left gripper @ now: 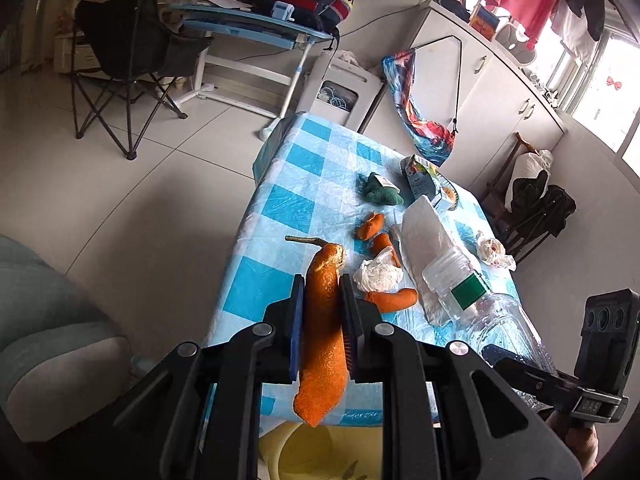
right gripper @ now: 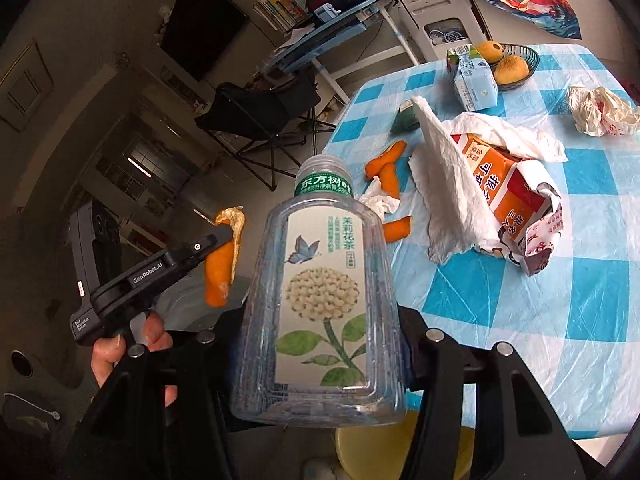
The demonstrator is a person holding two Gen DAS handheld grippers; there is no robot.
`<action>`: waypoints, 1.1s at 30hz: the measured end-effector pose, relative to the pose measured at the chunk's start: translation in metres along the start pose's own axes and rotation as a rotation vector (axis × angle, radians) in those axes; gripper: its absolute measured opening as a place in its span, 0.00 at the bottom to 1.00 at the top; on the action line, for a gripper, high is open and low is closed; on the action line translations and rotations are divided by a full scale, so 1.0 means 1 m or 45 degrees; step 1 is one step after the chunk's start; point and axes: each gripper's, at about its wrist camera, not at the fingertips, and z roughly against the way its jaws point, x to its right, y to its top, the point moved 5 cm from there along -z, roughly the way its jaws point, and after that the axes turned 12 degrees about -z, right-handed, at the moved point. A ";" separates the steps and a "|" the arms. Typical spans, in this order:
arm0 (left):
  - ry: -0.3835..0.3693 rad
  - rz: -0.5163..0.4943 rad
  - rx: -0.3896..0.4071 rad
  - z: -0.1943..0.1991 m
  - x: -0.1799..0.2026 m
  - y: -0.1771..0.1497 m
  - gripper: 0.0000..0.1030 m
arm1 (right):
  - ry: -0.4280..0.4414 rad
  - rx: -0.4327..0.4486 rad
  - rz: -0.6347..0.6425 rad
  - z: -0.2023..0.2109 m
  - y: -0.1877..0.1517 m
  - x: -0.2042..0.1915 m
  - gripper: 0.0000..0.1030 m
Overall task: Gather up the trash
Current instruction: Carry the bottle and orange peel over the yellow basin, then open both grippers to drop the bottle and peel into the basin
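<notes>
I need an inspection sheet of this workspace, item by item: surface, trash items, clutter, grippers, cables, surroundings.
Surface: table under a blue-white checked cover.
Job's things: orange peel pieces, crumpled tissue, paper towel over an orange carton, wrapper.
Clutter: fruit bowl, milk carton.
Grippers: left gripper shut on large peel; right gripper shut on empty bottle.
Cables: black cord by the cabinet.
Surroundings: yellow bin below, folding chair, desk.

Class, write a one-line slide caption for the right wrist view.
Right gripper holds an empty tea bottle beside the table; left gripper holds an orange peel.
</notes>
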 end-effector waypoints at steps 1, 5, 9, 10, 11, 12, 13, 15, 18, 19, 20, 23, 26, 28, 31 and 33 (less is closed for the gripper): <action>0.004 0.013 -0.002 0.004 -0.005 -0.004 0.16 | -0.005 -0.017 0.015 0.000 -0.010 -0.003 0.54; 0.008 0.036 0.014 0.019 -0.015 -0.016 0.16 | -0.063 -0.115 0.062 -0.001 -0.052 -0.004 0.54; -0.002 0.042 0.033 0.034 -0.018 -0.028 0.16 | -0.141 -0.216 0.093 -0.009 -0.084 0.000 0.54; -0.004 0.040 0.037 0.036 -0.018 -0.030 0.16 | -0.153 -0.227 0.108 -0.010 -0.089 -0.002 0.54; -0.006 0.036 0.041 0.038 -0.017 -0.032 0.16 | -0.166 -0.244 0.118 -0.012 -0.094 -0.002 0.54; -0.007 0.030 0.042 0.040 -0.015 -0.033 0.16 | -0.189 -0.261 0.128 -0.014 -0.098 -0.001 0.54; -0.009 0.024 0.042 0.042 -0.014 -0.035 0.16 | -0.215 -0.270 0.139 -0.016 -0.101 0.001 0.54; -0.007 0.013 0.043 0.046 -0.012 -0.040 0.16 | -0.251 -0.274 0.157 -0.018 -0.104 0.002 0.54; -0.005 0.003 0.040 0.051 -0.009 -0.047 0.16 | -0.306 -0.290 0.190 -0.021 -0.110 0.004 0.54; -0.006 0.000 0.037 0.052 -0.008 -0.050 0.16 | -0.327 -0.305 0.196 -0.023 -0.111 0.007 0.54; -0.007 -0.005 0.032 0.053 -0.006 -0.053 0.16 | -0.352 -0.324 0.202 -0.028 -0.112 0.012 0.54; -0.014 -0.028 0.017 0.055 0.002 -0.062 0.16 | -0.432 -0.362 0.231 -0.038 -0.114 0.019 0.54; -0.029 -0.053 0.009 0.059 0.013 -0.071 0.16 | -0.428 -0.314 0.214 -0.025 -0.110 0.022 0.55; -0.039 -0.070 0.003 0.061 0.020 -0.076 0.16 | -0.386 -0.224 0.182 -0.006 -0.106 0.022 0.58; -0.068 -0.084 -0.020 0.059 0.029 -0.084 0.16 | -0.301 -0.044 0.154 0.019 -0.091 0.014 0.64; -0.084 -0.107 -0.041 0.057 0.038 -0.089 0.16 | -0.271 0.071 0.144 0.035 -0.082 0.011 0.69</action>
